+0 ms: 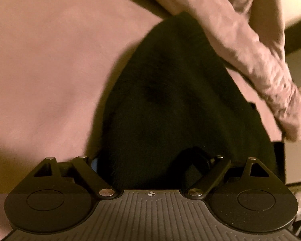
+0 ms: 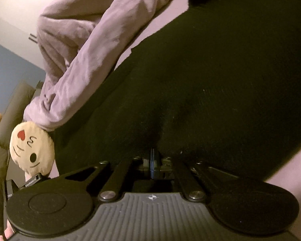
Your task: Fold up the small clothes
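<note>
The black soft cloth garment point(image 2: 210, 80) fills the middle of both views, lying on a pink sheet point(image 1: 50, 60); the right hand-held gripper point(image 2: 153, 160) is closed, pinching its edge; the left hand-held gripper point(image 1: 150, 160) stands wide open around the cloth, so it should clamp an edge before any fold is carried over

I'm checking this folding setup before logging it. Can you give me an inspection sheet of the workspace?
Surface: pink sheet, smooth where bare.
Job's things: black garment spread on the sheet; crumpled pink garment beside it.
Clutter: round face cushion at the edge.
Grippers: left gripper open over the black garment; right gripper shut on the black garment's edge.
Cables: nothing seen.
Surroundings: pale wall, dim warm light.
</note>
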A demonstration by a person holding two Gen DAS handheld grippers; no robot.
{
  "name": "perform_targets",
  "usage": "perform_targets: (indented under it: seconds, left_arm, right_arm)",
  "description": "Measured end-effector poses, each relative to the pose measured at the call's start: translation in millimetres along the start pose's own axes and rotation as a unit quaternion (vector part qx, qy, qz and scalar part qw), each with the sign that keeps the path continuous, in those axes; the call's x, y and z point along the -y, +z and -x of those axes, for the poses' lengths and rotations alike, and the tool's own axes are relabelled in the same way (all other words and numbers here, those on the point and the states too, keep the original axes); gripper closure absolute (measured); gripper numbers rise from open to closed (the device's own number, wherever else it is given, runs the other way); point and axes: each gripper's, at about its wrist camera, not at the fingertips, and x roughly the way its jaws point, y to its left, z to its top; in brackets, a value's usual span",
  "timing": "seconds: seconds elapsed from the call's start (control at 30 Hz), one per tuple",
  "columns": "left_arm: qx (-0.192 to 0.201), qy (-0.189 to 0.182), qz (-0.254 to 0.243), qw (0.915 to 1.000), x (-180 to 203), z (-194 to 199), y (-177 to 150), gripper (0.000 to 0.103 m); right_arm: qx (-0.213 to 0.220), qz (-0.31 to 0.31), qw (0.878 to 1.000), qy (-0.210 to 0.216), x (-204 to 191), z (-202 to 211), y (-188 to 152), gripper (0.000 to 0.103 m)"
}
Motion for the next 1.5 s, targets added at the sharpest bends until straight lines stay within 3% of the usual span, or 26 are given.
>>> perform_targets:
  seconds: [0.17, 0.3, 0.5, 0.87, 1.0, 1.13, 1.2, 1.33, 1.5]
  left_arm:
    - [-0.003, 0.027, -0.024, 0.9993, 9.3, -0.6, -0.7, 0.029]
    - [-0.009, 0.057, -0.042, 0.9975, 16.5, -1.0, -1.4, 0.038]
    - [-0.011, 0.08, -0.049, 0.9955, 23.7, -5.7, -1.3, 0.038]
    - [-0.007, 0.09, -0.062, 0.994, 31.2, -11.8, -4.7, 0.026]
    - [-0.005, 0.093, -0.049, 0.9944, 28.0, -8.2, -2.8, 0.041]
    - [-0.009, 0.068, -0.027, 0.9972, 19.6, 0.4, 1.3, 0.065]
    - [-0.009, 0.053, -0.022, 0.9983, 17.2, 5.3, 3.5, 0.07]
    - [0.004, 0.025, -0.018, 0.9995, 20.5, 20.3, 3.7, 0.073]
    - [0.029, -0.03, -0.012, 0.9991, 31.1, 48.4, 2.0, 0.075]
  right_arm:
    - [0.024, -0.006, 1.0, -0.005, -4.5, -2.1, -11.3, 0.103]
    - [0.035, 0.036, 0.999, -0.02, -12.6, -1.2, -18.1, 0.103]
    - [0.032, 0.099, 0.994, -0.042, -22.0, 2.3, -21.4, 0.103]
    - [0.041, 0.118, 0.991, -0.049, -25.0, 4.2, -27.7, 0.103]
    - [0.041, 0.108, 0.992, -0.045, -23.5, 4.7, -28.2, 0.103]
    - [0.037, 0.111, 0.992, -0.043, -22.9, 5.3, -27.7, 0.103]
    - [0.033, 0.111, 0.992, -0.042, -23.2, 5.8, -26.9, 0.103]
    - [0.015, 0.094, 0.994, -0.047, -29.9, 9.6, -18.2, 0.102]
    - [0.047, 0.132, 0.989, -0.045, -53.6, 22.2, -20.3, 0.098]
